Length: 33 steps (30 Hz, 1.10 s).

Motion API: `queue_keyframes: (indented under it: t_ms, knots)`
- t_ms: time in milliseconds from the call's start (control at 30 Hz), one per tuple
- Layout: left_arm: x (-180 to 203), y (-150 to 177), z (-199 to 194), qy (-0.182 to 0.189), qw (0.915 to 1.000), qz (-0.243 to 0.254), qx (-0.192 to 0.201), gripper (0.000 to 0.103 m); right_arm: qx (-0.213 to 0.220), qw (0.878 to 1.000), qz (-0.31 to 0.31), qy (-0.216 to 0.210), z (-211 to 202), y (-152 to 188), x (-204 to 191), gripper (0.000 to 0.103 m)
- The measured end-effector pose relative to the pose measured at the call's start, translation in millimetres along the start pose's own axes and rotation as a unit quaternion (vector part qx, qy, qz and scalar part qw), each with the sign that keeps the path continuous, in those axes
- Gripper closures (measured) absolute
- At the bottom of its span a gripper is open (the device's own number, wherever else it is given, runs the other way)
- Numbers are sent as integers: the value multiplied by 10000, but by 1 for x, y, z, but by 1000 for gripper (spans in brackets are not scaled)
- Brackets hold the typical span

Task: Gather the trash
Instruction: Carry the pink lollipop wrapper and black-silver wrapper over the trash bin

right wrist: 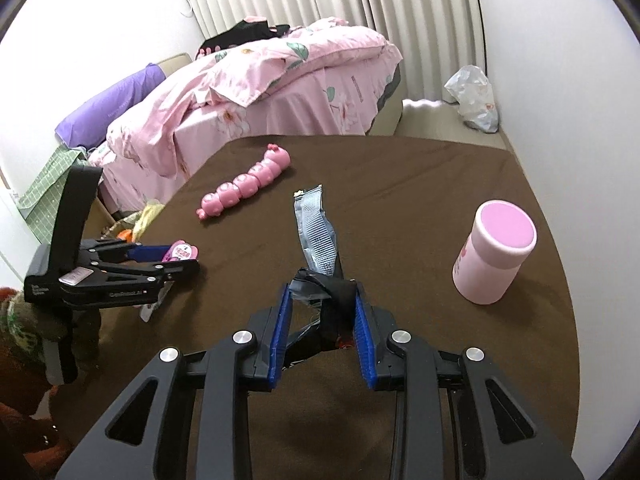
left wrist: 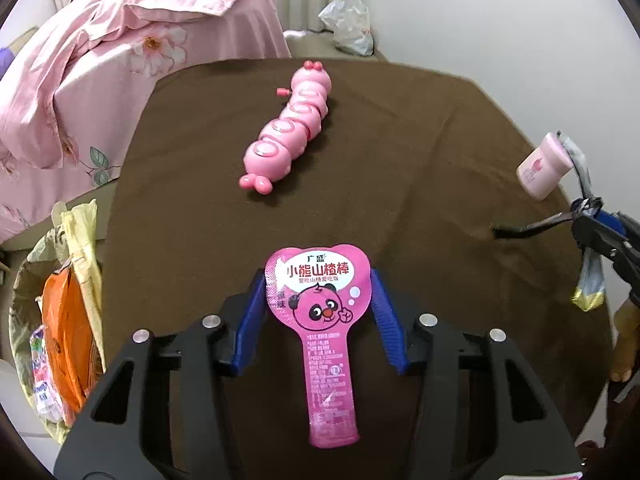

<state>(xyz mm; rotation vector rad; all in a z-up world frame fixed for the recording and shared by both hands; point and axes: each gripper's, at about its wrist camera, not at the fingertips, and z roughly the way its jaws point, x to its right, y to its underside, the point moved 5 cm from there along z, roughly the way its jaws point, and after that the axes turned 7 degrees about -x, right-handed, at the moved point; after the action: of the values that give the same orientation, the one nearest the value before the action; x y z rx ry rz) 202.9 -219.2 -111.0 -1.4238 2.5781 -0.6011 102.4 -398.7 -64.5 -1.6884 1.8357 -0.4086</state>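
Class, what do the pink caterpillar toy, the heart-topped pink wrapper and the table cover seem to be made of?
Caterpillar toy: probably hard moulded plastic, judging by its glossy highlights and rounded segments.
Pink wrapper: thin printed plastic film or foil, with a smooth sheen and a flat sealed edge.
Table cover: brown woven cloth, matte, softly creased.

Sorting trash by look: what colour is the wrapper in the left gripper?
Pink, with a cartoon panda face: wrapper in the left gripper, best in the left wrist view.

Two wrappers (left wrist: 318,312) (right wrist: 318,232); one caterpillar toy (left wrist: 286,128); one pink bottle (right wrist: 494,252).
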Motion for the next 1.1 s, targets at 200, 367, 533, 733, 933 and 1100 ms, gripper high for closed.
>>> queue_keyframes:
  t_ms: [200,367,533,733,933,1100]
  knots:
    - [-18,5,-56,267,9968,-325,674,54,210,9995,-236,-81,-17,-9,-22,74]
    - [-36,17,-107,356,9900,-514,1268,55,496,9966,-632,-167,-36,-27,-56,74]
    - [-67,32,-157,178,9784,-765,1910,55,709,9904,-1143,-309,-46,-48,-101,74]
    - [-132,62,-204,-402,9607,-1342,2396,55,820,9797,-1701,-677,-44,-76,-162,74]
    - [-197,94,-212,-696,9459,-2053,2416,55,615,9670,-2199,-1134,-10,-99,-233,74]
    - [-234,117,-204,-758,9370,-2454,2369,55,307,9592,-2389,-1480,25,-106,-280,74]
